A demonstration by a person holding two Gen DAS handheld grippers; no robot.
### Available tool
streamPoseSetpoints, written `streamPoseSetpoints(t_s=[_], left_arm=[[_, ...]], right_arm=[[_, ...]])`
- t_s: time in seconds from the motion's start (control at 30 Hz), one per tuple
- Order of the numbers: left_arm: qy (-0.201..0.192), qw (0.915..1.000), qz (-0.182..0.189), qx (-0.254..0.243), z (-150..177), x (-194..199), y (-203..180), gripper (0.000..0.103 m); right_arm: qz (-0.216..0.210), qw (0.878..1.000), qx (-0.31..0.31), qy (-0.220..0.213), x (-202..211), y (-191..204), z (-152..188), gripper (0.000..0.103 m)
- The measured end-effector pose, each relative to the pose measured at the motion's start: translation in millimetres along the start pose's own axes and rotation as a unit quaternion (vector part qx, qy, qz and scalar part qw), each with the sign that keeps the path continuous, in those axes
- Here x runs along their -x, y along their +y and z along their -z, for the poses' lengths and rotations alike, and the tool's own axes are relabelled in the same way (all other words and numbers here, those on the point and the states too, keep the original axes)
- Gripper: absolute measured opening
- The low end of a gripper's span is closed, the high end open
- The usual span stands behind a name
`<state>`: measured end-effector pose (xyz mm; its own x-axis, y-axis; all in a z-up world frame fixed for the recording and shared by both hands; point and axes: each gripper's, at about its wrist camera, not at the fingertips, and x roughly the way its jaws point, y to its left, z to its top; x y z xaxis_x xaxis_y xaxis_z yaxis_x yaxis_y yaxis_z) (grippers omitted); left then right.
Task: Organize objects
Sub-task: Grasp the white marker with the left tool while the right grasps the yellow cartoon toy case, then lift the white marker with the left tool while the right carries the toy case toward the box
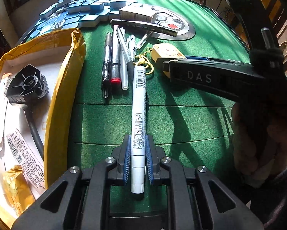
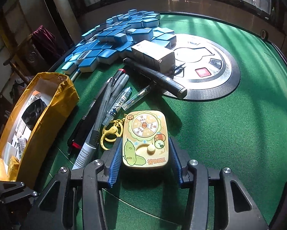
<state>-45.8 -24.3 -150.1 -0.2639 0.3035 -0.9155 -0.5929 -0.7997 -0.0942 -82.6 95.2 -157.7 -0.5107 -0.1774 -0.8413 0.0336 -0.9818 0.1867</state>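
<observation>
My left gripper (image 1: 137,140) is shut on a white marker (image 1: 138,95). The marker runs lengthwise between the blue pads and points away toward a row of pens (image 1: 114,61) on the green felt. My right gripper (image 2: 145,147) straddles a yellow cartoon toy with a keyring (image 2: 146,132), and its blue pads press against both sides of the toy. In the left wrist view the right gripper (image 1: 165,67) comes in from the right over the same toy (image 1: 165,50), with a hand on its handle. The marker's barcode end (image 2: 86,153) lies just left of the toy.
An open yellow-taped box (image 1: 66,76) at the left holds a black plug (image 1: 26,82) and packets. Blue mahjong tiles (image 2: 124,36) are heaped at the back. A small white carton (image 2: 153,54) and a black marker (image 2: 155,76) lie by the table's round centre panel (image 2: 210,72).
</observation>
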Motion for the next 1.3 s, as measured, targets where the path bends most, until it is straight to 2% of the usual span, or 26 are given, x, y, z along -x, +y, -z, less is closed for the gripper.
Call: streamPoseSetpoints(t_s=[0.13,0.27,0.37,0.53,0.77,0.9,1.13,1.3], left_arm=[[0.003,0.9999,-0.011,-0.013,4.0,1.1,-2.9,0.012],[0.021,0.9997,0.014,-0.004,15.7,7.8,-0.9,0.012],[0.014,0.9998,0.01,0.004,15.8,7.7,-1.4,0.012],[0.006,0.9995,-0.024,-0.018,10.0,3.2,-12.1,0.012],[0.006,0.9975,0.059,0.037,17.6,18.8,0.2,0.012],[0.009,0.9961,0.068,0.056,23.3,25.2,5.5,0.012],[-0.001,0.9962,0.056,0.067,33.2,40.4,8.3,0.012],[-0.009,0.9948,0.061,0.082,37.4,47.7,13.4,0.012]], right_arm=[[0.005,1.0,-0.024,0.007,8.4,-3.8,10.7,0.041],[0.009,0.999,-0.039,0.01,14.6,-3.4,21.6,0.041],[0.007,0.999,-0.045,0.008,17.6,-1.7,24.8,0.041],[0.009,0.998,-0.059,0.01,19.3,-5.7,28.3,0.041],[-0.006,0.997,-0.076,0.01,23.6,-8.9,32.8,0.041],[-0.013,0.996,-0.082,0.012,25.3,-6.1,36.0,0.041],[-0.019,0.996,-0.084,0.009,29.8,-1.4,41.2,0.041],[-0.024,0.996,-0.091,-0.004,37.3,-2.2,43.5,0.041]])
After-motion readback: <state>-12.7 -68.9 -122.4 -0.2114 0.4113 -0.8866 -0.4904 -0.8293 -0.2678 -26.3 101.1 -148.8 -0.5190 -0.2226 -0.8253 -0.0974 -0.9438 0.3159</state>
